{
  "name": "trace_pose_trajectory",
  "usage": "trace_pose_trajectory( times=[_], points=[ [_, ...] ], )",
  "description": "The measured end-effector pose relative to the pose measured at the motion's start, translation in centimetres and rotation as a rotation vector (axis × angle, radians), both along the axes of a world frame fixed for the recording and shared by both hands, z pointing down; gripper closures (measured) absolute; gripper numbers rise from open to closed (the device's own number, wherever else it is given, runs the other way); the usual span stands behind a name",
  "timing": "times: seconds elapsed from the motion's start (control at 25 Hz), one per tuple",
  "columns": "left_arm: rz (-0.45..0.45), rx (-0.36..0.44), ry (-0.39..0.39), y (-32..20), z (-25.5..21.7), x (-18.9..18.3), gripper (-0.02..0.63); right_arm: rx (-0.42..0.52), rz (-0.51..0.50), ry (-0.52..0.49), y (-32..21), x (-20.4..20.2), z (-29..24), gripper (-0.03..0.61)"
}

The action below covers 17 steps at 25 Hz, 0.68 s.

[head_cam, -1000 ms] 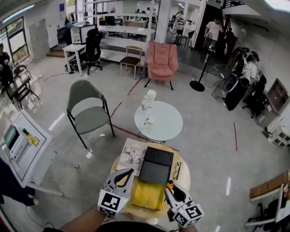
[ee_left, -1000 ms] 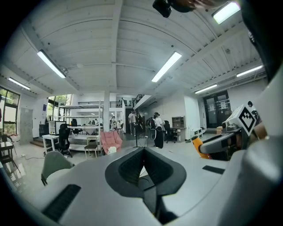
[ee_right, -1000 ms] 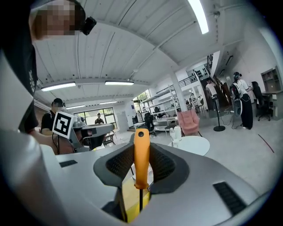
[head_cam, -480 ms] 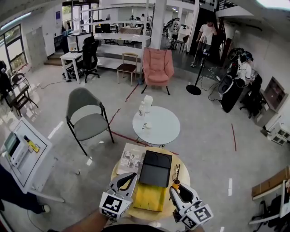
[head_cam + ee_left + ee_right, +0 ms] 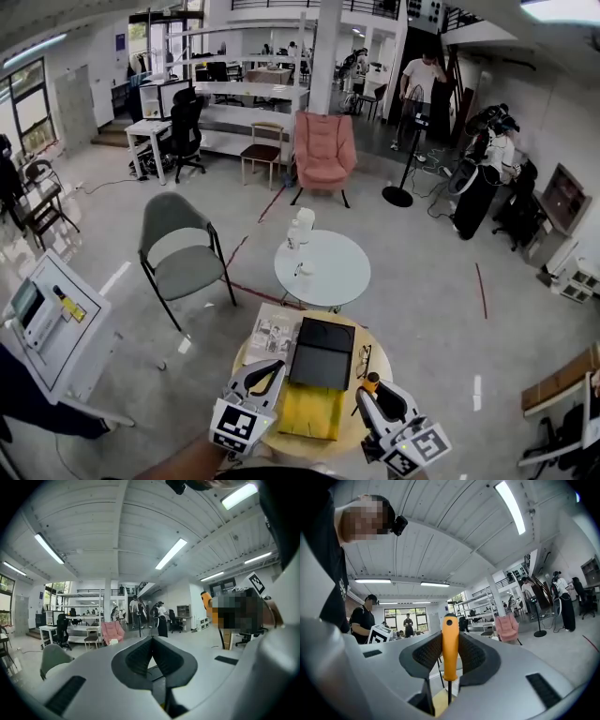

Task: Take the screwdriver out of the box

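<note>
An open box lies on the round wooden table (image 5: 375, 370), with a yellow inside (image 5: 309, 412) and a black lid (image 5: 323, 352) folded back. My right gripper (image 5: 380, 398) is to the right of the box, raised off the table. It is shut on the orange handle of the screwdriver (image 5: 372, 382). In the right gripper view the screwdriver (image 5: 450, 648) stands upright between the pads of the right gripper (image 5: 450, 641), its thin shaft pointing down. My left gripper (image 5: 262, 373) hovers at the box's left edge. In its own view the left gripper (image 5: 152, 644) is shut with nothing between its jaws.
A printed magazine (image 5: 272, 330) lies at the table's far left and a pair of glasses (image 5: 364, 356) to the right of the lid. Beyond stand a white round table (image 5: 323, 267), a grey chair (image 5: 178, 244) and a pink armchair (image 5: 323, 145). A white kiosk (image 5: 47, 319) is at the left.
My right gripper has lifted with the screwdriver in it, up and away from the box's right edge. The left gripper has stayed almost where it was.
</note>
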<state>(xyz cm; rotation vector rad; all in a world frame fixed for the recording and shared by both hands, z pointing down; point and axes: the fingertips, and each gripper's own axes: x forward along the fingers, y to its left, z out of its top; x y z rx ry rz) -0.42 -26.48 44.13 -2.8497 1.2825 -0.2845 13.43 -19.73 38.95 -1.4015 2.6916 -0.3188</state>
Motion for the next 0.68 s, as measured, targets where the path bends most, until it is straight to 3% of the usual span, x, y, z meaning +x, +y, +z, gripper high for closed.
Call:
trace_pose_trajectory(
  times=[0.68],
  points=[
    [-0.044,0.004,0.001,0.0,-0.1,-3.3,0.601,0.022,0.004,-0.03,-0.8,-1.3,-0.1,0.456]
  ],
)
